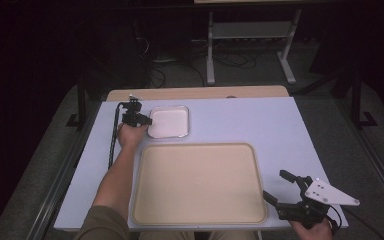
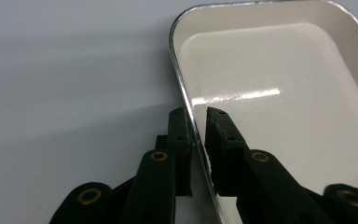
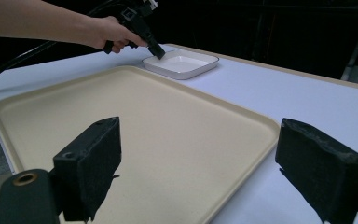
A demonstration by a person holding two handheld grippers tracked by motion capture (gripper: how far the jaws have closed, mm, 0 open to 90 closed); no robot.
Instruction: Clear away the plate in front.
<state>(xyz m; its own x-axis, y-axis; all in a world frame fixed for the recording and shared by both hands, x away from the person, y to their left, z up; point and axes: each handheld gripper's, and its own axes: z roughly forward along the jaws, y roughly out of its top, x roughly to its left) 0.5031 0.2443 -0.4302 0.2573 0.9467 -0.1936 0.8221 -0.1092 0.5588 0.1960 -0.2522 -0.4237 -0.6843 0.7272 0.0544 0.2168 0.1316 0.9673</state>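
A small white square dish (image 1: 169,121) with a metal rim sits at the table's back left. My left gripper (image 1: 147,121) is at its left edge. In the left gripper view the two jaws (image 2: 196,123) pinch the dish's rim (image 2: 279,93), one outside it and one inside. A large beige tray (image 1: 200,182) lies empty at the front centre. My right gripper (image 1: 275,184) hovers open beside the tray's front right corner. In the right gripper view its wide-apart jaws (image 3: 207,168) frame the tray (image 3: 135,121), with the dish (image 3: 182,63) and left gripper (image 3: 158,52) beyond.
The pale table top (image 1: 260,125) has bare room to the right of the dish and the tray. A wooden strip (image 1: 195,93) runs along its far edge. The left gripper's black cable (image 1: 112,140) trails down the table's left side. A white stand (image 1: 250,30) is on the floor behind.
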